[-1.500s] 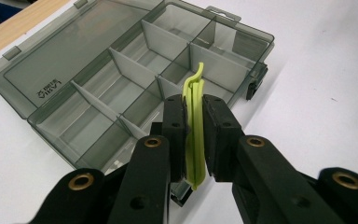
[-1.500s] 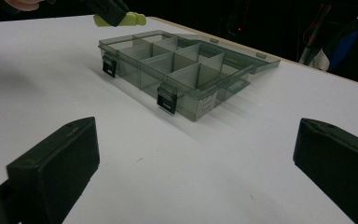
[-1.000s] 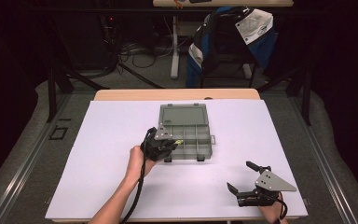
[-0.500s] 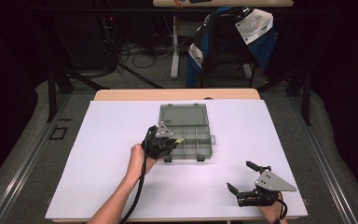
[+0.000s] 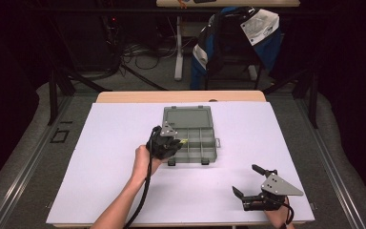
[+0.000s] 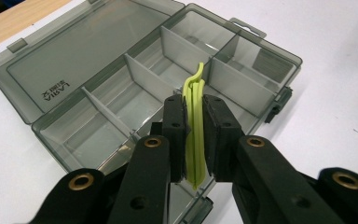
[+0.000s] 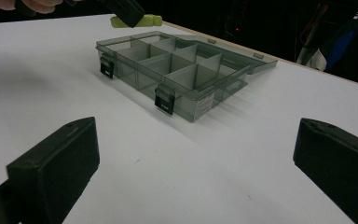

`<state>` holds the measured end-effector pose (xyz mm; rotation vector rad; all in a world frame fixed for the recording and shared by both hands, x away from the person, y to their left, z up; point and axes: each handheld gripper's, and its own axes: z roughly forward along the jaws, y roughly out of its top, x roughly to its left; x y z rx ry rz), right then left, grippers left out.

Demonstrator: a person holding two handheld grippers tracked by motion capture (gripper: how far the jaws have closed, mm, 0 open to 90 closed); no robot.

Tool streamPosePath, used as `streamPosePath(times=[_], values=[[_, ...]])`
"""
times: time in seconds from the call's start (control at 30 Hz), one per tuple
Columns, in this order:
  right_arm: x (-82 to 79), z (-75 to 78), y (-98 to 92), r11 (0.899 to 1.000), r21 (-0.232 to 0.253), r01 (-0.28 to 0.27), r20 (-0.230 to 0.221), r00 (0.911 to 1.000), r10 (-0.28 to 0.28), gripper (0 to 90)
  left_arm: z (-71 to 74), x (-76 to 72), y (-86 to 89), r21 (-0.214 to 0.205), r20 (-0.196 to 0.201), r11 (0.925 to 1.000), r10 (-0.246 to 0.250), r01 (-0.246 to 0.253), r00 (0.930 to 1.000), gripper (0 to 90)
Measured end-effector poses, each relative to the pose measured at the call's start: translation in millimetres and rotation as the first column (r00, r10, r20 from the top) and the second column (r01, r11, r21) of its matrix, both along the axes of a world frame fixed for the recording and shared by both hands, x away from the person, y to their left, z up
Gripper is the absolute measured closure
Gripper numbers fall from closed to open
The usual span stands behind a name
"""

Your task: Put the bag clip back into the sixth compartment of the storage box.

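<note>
Left tool [image 6: 193,140] clamped on a yellow-green clip [image 6: 194,126], poised over the front compartments of the open grey organiser box [image 5: 190,136] mid-worktop [image 5: 100,157]. Best lowered squarely between dividers before letting go. Right tool [image 5: 249,185] spread wide, resting near the worktop's front edge.

The setting is presenting as a laboratory or recording room rather than a home: a worktop [image 5: 124,191] covered in plain white sheet is standing on grey carpet between floor rails [image 5: 24,164], with dark surroundings closing in on all sides. Behind it, loose cables [image 5: 138,50] are trailing across the floor beneath black equipment stands, and a blue and white jacket [image 5: 238,38] is hanging over a chair.
</note>
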<state>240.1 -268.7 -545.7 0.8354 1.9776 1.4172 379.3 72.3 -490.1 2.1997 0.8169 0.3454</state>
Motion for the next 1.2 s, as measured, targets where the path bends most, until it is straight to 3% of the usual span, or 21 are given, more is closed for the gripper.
streamPosePath(times=[1.2], values=[[0.3,0.2,0.2,1.000,0.003,0.006,-0.001,1.0000,-0.006,0.0,-16.3,9.8,-7.7,-0.014,-0.053,0.9969,0.077,-0.078,0.9956,80.1]])
